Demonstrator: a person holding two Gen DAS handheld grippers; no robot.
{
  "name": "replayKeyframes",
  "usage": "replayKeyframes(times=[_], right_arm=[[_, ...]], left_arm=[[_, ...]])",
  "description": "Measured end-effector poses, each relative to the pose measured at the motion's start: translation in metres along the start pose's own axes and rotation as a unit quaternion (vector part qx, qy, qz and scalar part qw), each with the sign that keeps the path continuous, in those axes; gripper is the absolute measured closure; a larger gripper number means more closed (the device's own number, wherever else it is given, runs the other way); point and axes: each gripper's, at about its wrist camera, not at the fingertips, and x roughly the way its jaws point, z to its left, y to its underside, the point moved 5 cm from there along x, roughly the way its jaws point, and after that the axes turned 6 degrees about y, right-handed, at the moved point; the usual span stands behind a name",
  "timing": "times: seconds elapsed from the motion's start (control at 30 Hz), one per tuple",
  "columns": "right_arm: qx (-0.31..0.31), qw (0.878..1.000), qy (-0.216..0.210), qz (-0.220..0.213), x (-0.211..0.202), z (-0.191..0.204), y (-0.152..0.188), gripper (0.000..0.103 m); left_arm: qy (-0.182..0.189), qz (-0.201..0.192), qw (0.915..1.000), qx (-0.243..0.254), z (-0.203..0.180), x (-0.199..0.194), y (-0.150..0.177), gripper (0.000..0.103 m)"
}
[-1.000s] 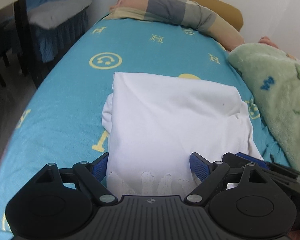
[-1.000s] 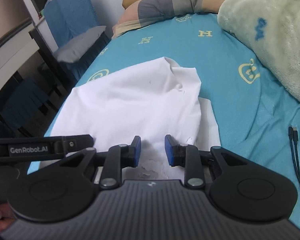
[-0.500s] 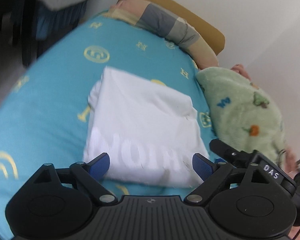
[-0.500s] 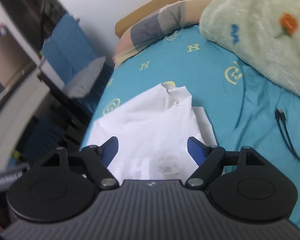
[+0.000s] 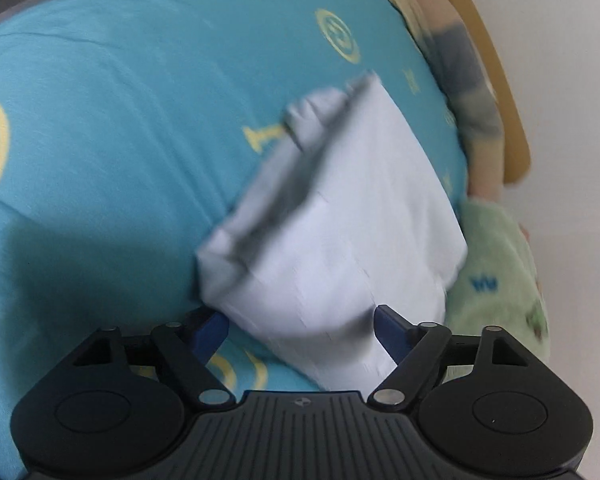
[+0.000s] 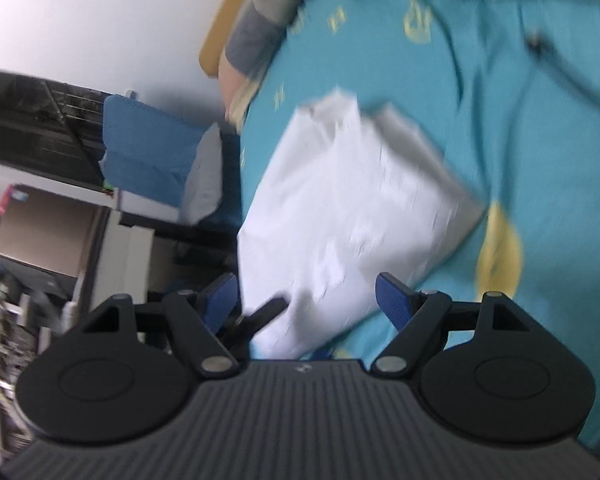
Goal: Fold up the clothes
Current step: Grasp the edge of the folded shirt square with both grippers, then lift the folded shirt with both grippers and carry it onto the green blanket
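A white garment (image 5: 340,232), folded into a rough rectangle, lies on the turquoise bedsheet (image 5: 120,120). Both views are tilted and motion-blurred. My left gripper (image 5: 302,328) is open, its blue pads spread wide just off the garment's near edge, nothing between them. In the right wrist view the same white garment (image 6: 348,216) lies ahead of my right gripper (image 6: 306,300), which is also open and holds nothing. Part of the other gripper's black arm (image 6: 256,316) shows between the right fingers at the garment's near corner.
A striped pillow (image 5: 460,80) against a tan headboard (image 5: 500,92) and a green fleece blanket (image 5: 500,288) border the garment. A black cable (image 6: 560,68) lies on the sheet. A blue chair (image 6: 152,148) and shelving (image 6: 40,220) stand beside the bed.
The right gripper went from nearly shut over the garment's edge to wide open. Both grippers lifted back from the garment and rolled, so the views now tilt sideways.
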Motion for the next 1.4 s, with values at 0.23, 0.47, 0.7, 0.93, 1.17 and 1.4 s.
replayKeyframes(times=[0.23, 0.47, 0.7, 0.93, 1.17, 1.4], right_arm=[[0.09, 0.99, -0.063, 0.084, 0.045, -0.009, 0.031, 0.024], [0.156, 0.986, -0.057, 0.02, 0.049, -0.031, 0.007, 0.025], [0.173, 0.983, 0.0, -0.068, 0.036, -0.052, -0.017, 0.057], [0.099, 0.989, 0.014, -0.111, 0.008, -0.026, -0.015, 0.079], [0.047, 0.981, 0.002, -0.187, -0.093, 0.012, -0.017, 0.08], [0.044, 0.967, -0.003, -0.249, -0.206, 0.011, -0.048, 0.08]], left_arm=[[0.019, -0.032, 0.9987, -0.034, 0.001, -0.004, -0.006, 0.066], [0.046, -0.045, 0.9971, -0.041, -0.013, -0.014, -0.014, 0.073], [0.04, -0.034, 0.998, -0.037, -0.015, -0.02, -0.014, 0.073], [0.04, -0.024, 0.9987, 0.02, -0.051, -0.038, -0.011, 0.075], [0.07, 0.009, 0.9944, 0.079, -0.135, -0.074, 0.03, 0.075], [0.105, 0.061, 0.9836, 0.133, -0.23, -0.066, 0.101, 0.075]])
